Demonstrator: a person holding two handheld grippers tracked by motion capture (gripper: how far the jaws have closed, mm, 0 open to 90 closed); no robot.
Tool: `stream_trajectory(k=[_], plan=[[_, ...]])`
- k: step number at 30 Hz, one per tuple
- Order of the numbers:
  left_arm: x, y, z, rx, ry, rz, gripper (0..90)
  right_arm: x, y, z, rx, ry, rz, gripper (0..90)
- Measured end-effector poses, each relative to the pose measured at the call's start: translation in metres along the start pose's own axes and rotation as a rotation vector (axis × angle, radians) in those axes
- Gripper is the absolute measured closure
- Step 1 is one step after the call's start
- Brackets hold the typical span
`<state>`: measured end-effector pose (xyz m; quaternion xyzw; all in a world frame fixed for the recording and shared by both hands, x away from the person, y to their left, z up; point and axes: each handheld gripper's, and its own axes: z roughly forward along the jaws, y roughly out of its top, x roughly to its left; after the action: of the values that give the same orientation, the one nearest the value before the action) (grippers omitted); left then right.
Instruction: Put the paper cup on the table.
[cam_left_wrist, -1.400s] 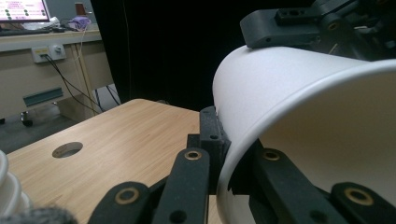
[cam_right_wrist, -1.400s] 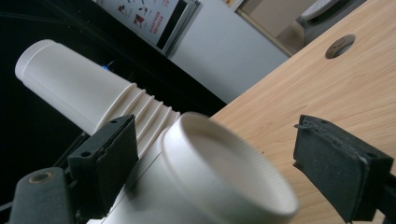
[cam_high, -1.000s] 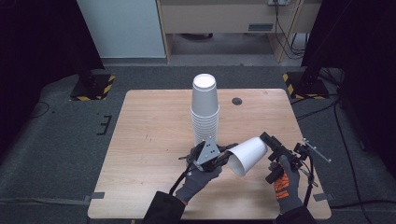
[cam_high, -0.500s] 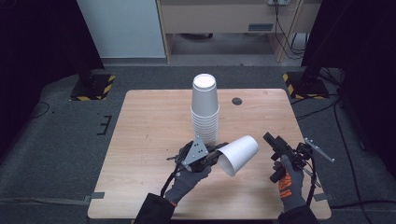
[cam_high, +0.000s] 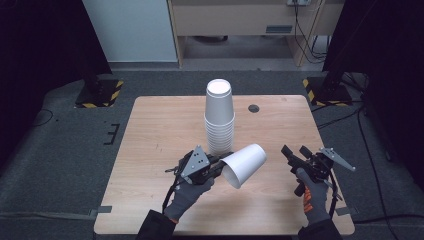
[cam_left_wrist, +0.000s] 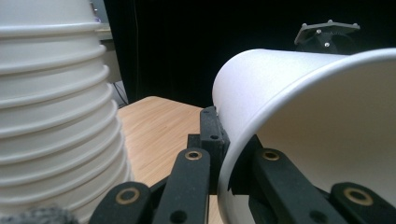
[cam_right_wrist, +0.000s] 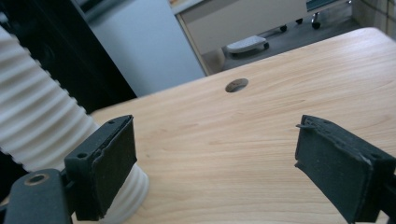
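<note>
White paper cup (cam_high: 244, 164) is held tilted above the wooden table (cam_high: 150, 150), its rim clamped by the left gripper (cam_high: 216, 167), just beside the tall cup stack (cam_high: 219, 120). The right gripper (cam_high: 292, 156) is held spread wide and empty, well apart, with a grommet hole (cam_high: 254, 108) seen beyond it.

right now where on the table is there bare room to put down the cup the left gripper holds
The table is bare left of the cup stack, and on the right between the stack, the small hole and the right gripper. It is crowded in front of the stack, where the left gripper holds the cup.
</note>
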<state>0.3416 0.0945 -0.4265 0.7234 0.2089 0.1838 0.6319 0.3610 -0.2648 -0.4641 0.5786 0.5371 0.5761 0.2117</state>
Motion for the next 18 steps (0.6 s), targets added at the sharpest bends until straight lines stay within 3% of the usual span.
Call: stream_trajectory(k=[1, 2, 3, 7, 13, 18], plan=[[0.0, 0.0, 0.0, 0.0, 0.0, 0.0, 87.0, 0.0, 0.0, 0.0, 0.0, 0.0, 0.0, 12.5], [0.001, 0.0, -0.002, 0.0, 0.001, -0.004, 87.0, 0.001, -0.001, 0.001, 0.015, -0.017, -0.054, 12.1], [0.002, -0.001, -0.005, 0.003, 0.004, -0.008, 87.0, 0.001, -0.001, 0.001, 0.015, -0.017, -0.054, 12.1], [0.006, -0.006, -0.015, 0.02, 0.005, -0.023, 87.0, 0.002, -0.003, 0.003, 0.043, -0.047, -0.142, 11.5], [0.012, -0.012, -0.026, 0.055, 0.015, -0.033, 87.0, 0.0, -0.004, 0.003, 0.061, -0.067, -0.174, 11.2], [0.017, -0.017, -0.037, 0.074, 0.042, -0.042, 86.9, -0.001, -0.009, 0.007, 0.104, -0.095, -0.255, 10.7]])
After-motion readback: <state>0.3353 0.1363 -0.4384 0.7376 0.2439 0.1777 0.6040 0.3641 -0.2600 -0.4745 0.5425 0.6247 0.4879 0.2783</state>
